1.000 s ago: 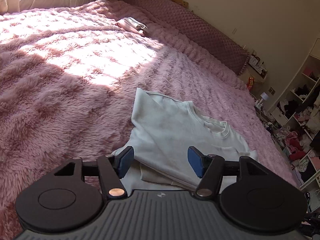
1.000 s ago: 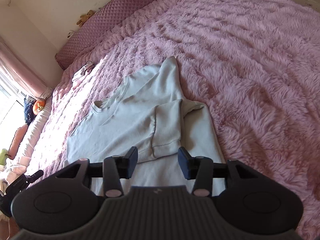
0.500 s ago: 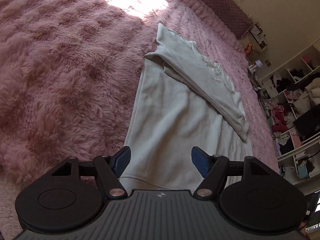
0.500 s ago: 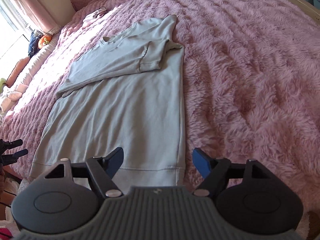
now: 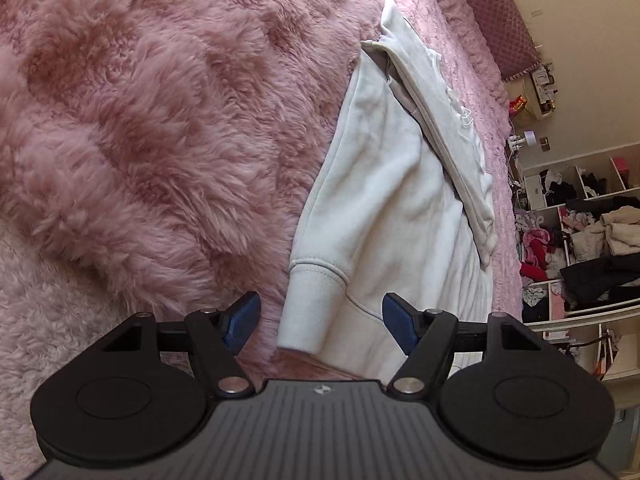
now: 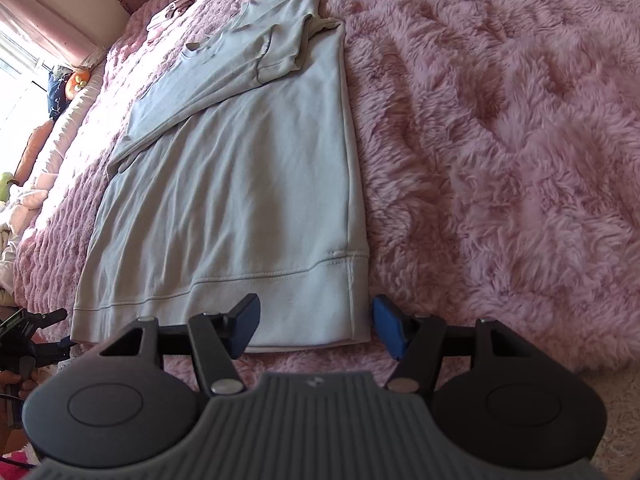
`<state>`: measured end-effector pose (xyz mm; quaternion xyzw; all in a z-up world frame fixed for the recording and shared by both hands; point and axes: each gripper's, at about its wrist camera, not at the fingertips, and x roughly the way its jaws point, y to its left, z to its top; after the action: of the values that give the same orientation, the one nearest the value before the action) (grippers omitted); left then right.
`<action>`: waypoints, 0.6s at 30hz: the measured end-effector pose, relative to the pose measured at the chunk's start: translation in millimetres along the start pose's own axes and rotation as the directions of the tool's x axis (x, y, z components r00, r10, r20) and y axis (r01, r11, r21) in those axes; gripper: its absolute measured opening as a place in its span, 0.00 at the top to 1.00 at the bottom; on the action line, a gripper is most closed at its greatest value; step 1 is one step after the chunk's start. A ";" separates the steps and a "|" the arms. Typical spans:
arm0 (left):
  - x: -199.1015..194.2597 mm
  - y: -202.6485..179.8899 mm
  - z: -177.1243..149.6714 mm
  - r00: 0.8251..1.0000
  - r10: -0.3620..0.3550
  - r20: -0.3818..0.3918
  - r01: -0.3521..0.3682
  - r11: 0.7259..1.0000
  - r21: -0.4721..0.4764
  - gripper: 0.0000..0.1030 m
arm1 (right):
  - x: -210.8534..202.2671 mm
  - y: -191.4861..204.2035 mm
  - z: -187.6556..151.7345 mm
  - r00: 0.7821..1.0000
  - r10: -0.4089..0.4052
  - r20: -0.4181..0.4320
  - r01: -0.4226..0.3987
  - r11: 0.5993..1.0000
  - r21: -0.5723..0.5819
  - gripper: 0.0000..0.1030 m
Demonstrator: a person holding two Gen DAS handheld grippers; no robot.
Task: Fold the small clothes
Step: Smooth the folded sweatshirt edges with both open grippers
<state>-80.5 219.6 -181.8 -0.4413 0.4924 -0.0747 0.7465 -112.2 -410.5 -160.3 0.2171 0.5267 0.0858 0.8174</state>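
Observation:
A pale cream sweatshirt [image 5: 384, 200] lies flat on a pink furry blanket [image 5: 140, 140], its sleeves folded across the chest [image 6: 224, 68]. My left gripper [image 5: 320, 322] hovers low over the hem's left corner [image 5: 308, 304], open, with the ribbed corner between its blue pads [image 5: 240, 320] but not pressed. My right gripper [image 6: 316, 324] is at the hem's right corner [image 6: 340, 300]. Its jaws are closing; the corner lies flat between the blue pads [image 6: 388, 330], which do not press on it.
The blanket [image 6: 500, 140] stretches wide to the sweatshirt's right. Open shelves crammed with clothes [image 5: 580, 240] stand past the bed's edge. A quilted headboard cushion [image 5: 496, 16] lines the far side. A small folded garment [image 6: 168, 16] and pillows with toys [image 6: 72, 84] lie far off.
Both grippers have drawn back from the folded sleeves to the hem and sunk closer to the bed. The right jaws widened, then narrowed slightly. The sweatshirt lies as before.

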 end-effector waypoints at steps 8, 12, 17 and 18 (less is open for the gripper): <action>24.5 -1.8 6.4 0.997 -0.048 -0.065 0.044 0.998 -0.051 0.22 | 10.7 -3.8 1.2 0.999 0.013 -0.029 -0.012 0.999 0.045 0.43; 27.5 -4.3 4.7 0.995 -0.075 -0.069 0.070 0.994 -0.078 0.22 | 6.3 -7.2 2.7 0.998 0.062 -0.024 -0.060 0.994 0.094 0.46; 30.8 -11.4 3.4 0.987 -0.150 -0.061 0.145 0.986 -0.082 0.22 | -1.4 -10.4 3.0 0.996 0.082 -0.018 -0.079 0.992 0.101 0.50; 33.2 -13.0 4.0 0.987 -0.148 -0.062 0.143 0.987 -0.075 0.22 | 0.4 -11.8 3.3 0.997 0.077 -0.020 -0.074 0.991 0.113 0.50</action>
<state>-56.3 196.1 -194.1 -0.4993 0.4861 -0.1265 0.7060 -110.1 -421.8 -164.7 0.2814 0.5322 0.0895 0.7934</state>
